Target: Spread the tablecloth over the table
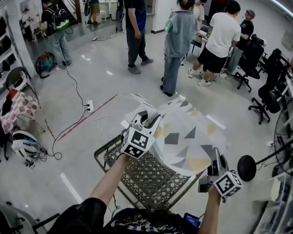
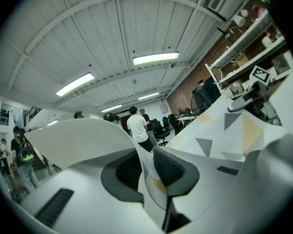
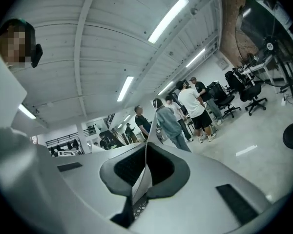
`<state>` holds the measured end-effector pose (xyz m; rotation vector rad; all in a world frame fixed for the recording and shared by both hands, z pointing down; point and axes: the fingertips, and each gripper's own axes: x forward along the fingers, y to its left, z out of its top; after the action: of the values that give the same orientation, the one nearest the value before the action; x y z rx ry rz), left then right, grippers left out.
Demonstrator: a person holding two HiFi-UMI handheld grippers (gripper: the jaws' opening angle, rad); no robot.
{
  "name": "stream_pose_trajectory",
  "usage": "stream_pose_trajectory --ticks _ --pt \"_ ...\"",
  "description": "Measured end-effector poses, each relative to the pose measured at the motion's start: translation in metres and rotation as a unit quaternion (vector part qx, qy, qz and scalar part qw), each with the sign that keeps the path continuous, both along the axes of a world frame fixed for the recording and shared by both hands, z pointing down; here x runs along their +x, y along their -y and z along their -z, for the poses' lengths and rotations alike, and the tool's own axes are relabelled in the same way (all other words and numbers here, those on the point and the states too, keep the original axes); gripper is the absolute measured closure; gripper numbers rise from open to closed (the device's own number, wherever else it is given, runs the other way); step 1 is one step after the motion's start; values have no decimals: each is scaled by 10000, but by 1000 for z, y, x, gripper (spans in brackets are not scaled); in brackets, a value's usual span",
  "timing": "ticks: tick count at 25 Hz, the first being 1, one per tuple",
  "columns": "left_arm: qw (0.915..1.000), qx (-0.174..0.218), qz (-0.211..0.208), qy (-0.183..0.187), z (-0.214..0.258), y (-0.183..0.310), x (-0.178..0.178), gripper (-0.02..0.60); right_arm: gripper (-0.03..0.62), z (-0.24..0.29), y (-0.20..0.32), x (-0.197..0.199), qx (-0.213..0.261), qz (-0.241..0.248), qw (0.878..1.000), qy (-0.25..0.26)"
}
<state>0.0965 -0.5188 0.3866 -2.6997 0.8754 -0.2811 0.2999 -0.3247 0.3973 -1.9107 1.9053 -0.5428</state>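
Both near edges of the tablecloth (image 1: 185, 135) hang above the mesh table (image 1: 100, 156) in the head view, pinched by left gripper (image 1: 150, 118) and right gripper (image 1: 216, 157), open floor (image 1: 112, 82) beyond; left gripper view: jaws nipping a cloth fold; right gripper view: jaws clamped on its thin edge

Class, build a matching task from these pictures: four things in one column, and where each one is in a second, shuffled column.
Things
1. white tablecloth with grey and yellow triangles
2. metal wire-mesh table
3. white power strip
4. black office chair

Places
a. on the floor
b. far right, near standing people
c. pinched in the left gripper and right gripper, lifted
d. below the grippers, top mostly bare

Pairs: 1-c, 2-d, 3-a, 4-b
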Motion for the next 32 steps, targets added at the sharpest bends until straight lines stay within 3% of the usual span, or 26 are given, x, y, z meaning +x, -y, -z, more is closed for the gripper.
stream_pose_trajectory --ticks 3,6,11,15,18,20,22,24,26,29,32 --pt "9998 -195 85 15 -25 -18 -4 505 577 -18 -11 22 -146 -92 9997 188" --pt "9979 -305 572 -34 -39 -26 -25 505 577 -42 -18 33 -274 5 9986 443" --pt "9866 -968 1211 -518 -58 -41 -63 492 577 -64 -44 76 -312 -625 9890 1305" --pt "9767 -1485 1434 -582 -90 -66 -81 483 577 -63 -56 83 -162 -673 9903 1201" --pt "9712 -1798 1395 -707 -107 -77 -73 483 579 -51 -70 93 107 -887 9890 1182" --pt "9755 -1719 1237 -600 -108 -80 -63 483 579 -41 -79 94 246 -1040 9889 1028" --pt "9843 -1420 1024 -220 -106 -86 -55 483 579 -41 -93 93 221 -1261 9877 894" --pt "9893 -1191 839 61 -104 -96 -50 483 579 -48 -112 93 120 -1565 9824 1015" --pt "9904 -1152 748 119 -106 -109 -46 483 578 -58 -136 98 8 -1911 9742 1202" --pt "9898 -1102 894 73 -117 -137 -51 482 577 -86 -175 107 -110 -2338 9614 1446" --pt "9841 -1074 1415 9 -141 -162 -82 480 577 -121 -198 95 -249 -2452 9519 1819"
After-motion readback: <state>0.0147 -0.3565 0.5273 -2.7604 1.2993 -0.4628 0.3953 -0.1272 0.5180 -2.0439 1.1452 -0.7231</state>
